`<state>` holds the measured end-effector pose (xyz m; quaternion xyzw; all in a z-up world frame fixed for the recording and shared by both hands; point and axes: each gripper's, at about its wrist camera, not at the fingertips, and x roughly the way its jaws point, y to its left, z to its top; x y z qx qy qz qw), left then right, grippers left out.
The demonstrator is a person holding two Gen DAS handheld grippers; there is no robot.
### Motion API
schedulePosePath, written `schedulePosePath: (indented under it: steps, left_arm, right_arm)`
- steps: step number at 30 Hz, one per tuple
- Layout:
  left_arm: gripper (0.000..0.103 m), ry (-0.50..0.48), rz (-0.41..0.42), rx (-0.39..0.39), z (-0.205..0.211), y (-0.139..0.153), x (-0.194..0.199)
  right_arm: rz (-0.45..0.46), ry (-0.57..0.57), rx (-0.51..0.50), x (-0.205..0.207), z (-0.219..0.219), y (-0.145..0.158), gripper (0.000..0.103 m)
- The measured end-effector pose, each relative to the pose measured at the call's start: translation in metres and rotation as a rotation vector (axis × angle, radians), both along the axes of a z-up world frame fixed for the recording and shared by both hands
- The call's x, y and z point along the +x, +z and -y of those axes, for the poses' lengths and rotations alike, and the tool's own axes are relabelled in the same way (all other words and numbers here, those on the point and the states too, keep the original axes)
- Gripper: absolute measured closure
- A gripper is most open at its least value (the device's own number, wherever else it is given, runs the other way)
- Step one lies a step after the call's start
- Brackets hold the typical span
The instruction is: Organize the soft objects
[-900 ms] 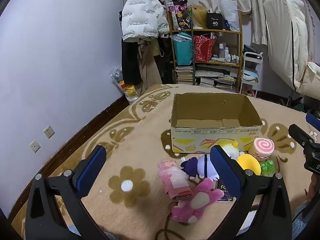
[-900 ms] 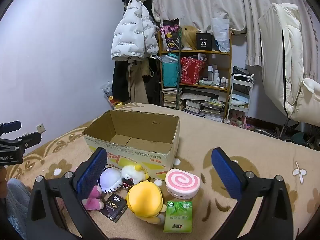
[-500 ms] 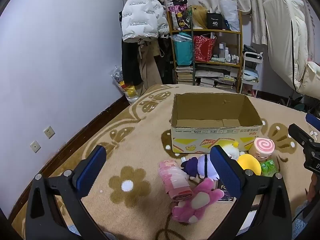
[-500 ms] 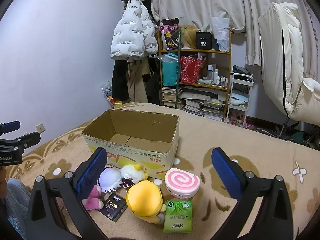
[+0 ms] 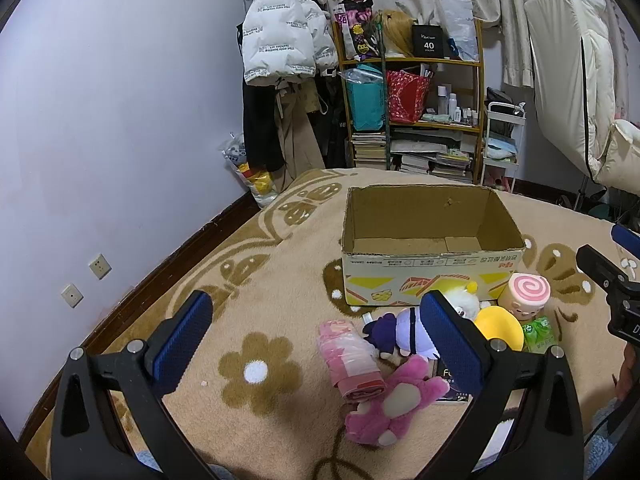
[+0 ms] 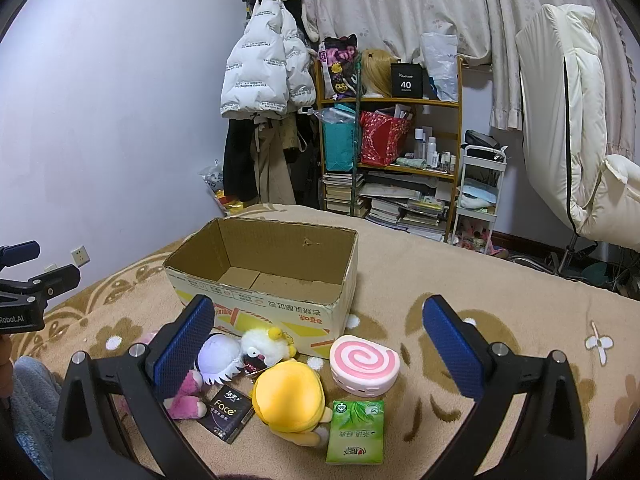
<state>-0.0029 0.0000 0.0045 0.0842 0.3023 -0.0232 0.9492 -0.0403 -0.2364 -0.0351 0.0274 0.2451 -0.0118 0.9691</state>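
Observation:
An open empty cardboard box stands on the beige carpet. In front of it lie soft items: a pink plush bear, a pink wrapped pack, a purple-and-white doll, a white fluffy toy, a yellow plush, a pink swirl roll cushion, a green tissue pack and a black "Face" pack. My left gripper is open and empty above the pile's left side. My right gripper is open and empty above the pile.
A wooden shelf with books, bags and bottles stands behind the carpet. A white jacket hangs at the wall on the left. A white padded chair stands at the right. A dark baseboard edges the carpet on the left.

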Motion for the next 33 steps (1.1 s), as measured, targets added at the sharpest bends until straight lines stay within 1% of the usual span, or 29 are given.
schedulePosePath:
  steps: [33]
  left_arm:
    - [0.001, 0.001, 0.0, 0.008, -0.0025, -0.0043, -0.0009]
  right_arm:
    - [-0.004, 0.0, 0.001, 0.0007, -0.0001, -0.0003, 0.0]
